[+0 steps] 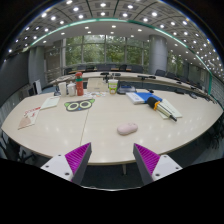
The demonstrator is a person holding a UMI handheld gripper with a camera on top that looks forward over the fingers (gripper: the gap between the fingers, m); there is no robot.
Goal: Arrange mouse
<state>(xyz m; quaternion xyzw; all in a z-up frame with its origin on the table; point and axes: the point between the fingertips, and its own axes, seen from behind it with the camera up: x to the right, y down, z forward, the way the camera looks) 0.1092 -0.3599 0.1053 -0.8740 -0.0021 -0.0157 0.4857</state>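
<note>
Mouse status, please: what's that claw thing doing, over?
Gripper open, holding nothing. Small pale pink mouse on white table, just beyond the fingers. Path clear.

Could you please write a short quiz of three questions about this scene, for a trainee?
1. True or false: the gripper already holds the pink mouse.
2. Where does the mouse lie? A) between the jaws B) on the white table, beyond the jaws C) on the blue book
3. Fill in: the jaws stand ____, with nothing between them.

Key:
1. False. The mouse rests on the table, apart from the jaws.
2. B. It lies beyond them, nearer than the blue book.
3. open
</note>
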